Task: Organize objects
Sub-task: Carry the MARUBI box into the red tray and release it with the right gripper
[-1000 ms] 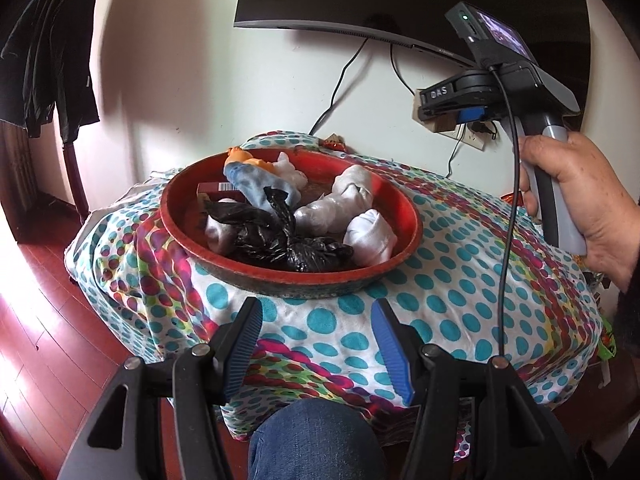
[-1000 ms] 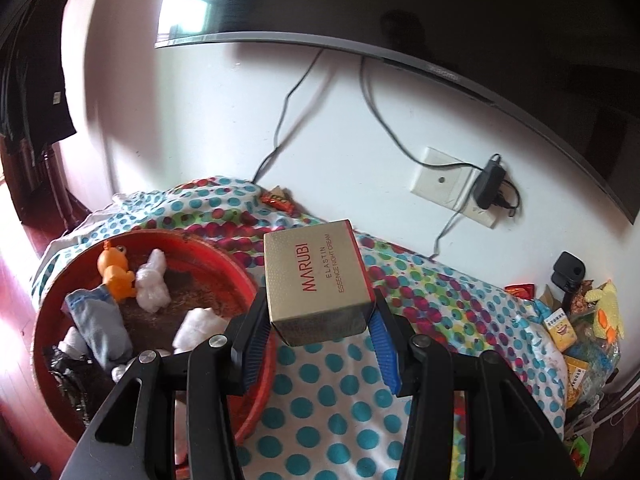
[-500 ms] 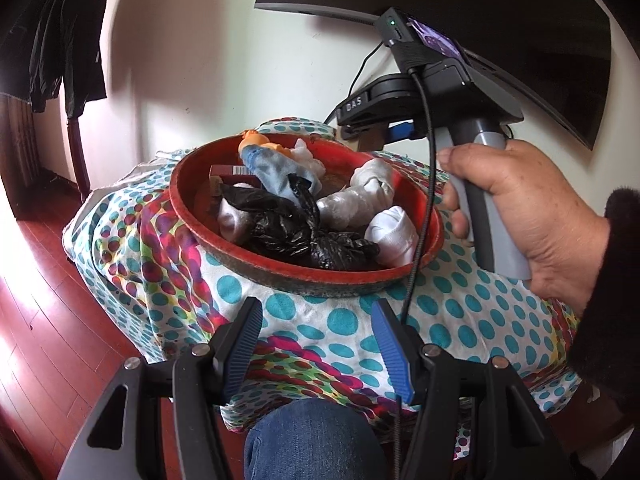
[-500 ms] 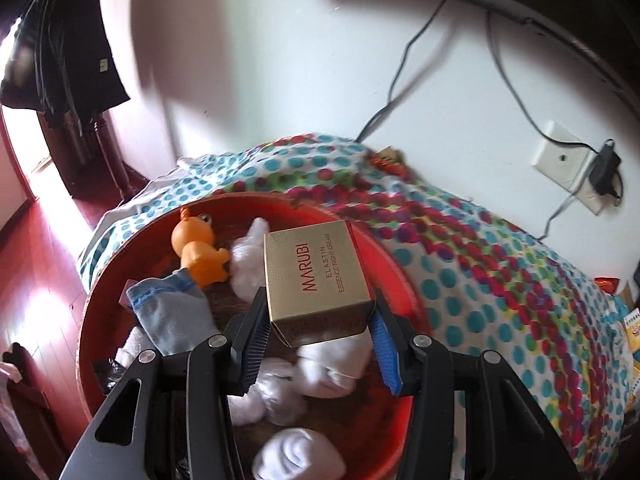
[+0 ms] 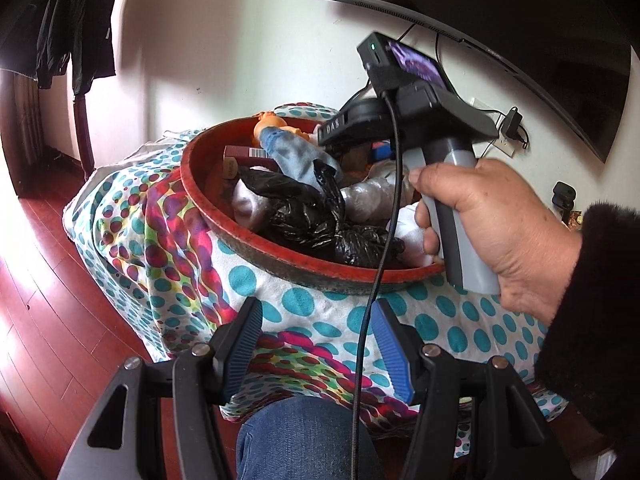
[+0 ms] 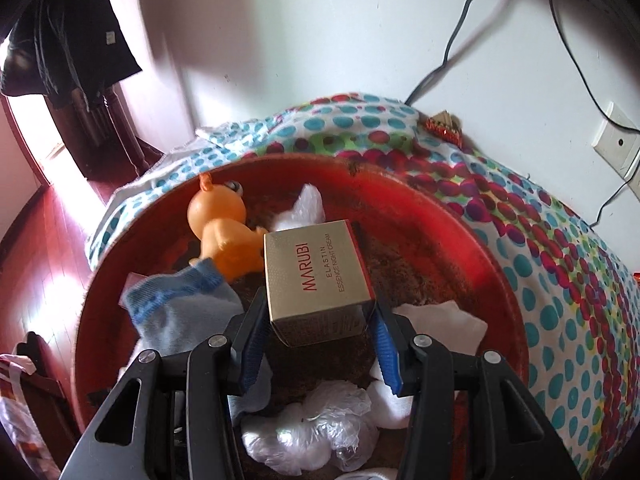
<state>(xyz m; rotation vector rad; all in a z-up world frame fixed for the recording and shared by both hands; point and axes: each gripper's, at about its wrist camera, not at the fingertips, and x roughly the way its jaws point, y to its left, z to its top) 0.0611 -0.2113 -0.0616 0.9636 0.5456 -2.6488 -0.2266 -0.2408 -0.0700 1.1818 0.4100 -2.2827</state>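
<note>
My right gripper [image 6: 318,340] is shut on a gold cream box [image 6: 316,276] and holds it low over the middle of the red basin [image 6: 452,216]. Under and around it lie an orange toy duck [image 6: 222,228], a blue sock [image 6: 180,308] and white plastic bundles [image 6: 320,436]. In the left wrist view the same basin [image 5: 256,248] sits on a dotted cloth [image 5: 312,304], with a black plastic bag [image 5: 316,216] inside. A hand [image 5: 492,224] holds the right gripper's handle over the basin's right side. My left gripper [image 5: 318,344] stands open and empty before the table's front edge.
A dark screen [image 5: 520,12] hangs on the wall above the table, with cables and a wall socket [image 6: 616,142] below it. Red wooden floor [image 5: 52,280] lies to the left. A knee in jeans [image 5: 300,436] is under my left gripper. Dark clothes [image 6: 60,36] hang at far left.
My right gripper has carried the gold box from beside the basin's right rim to over its middle and lower down. The hand and handle have come nearer in the left wrist view.
</note>
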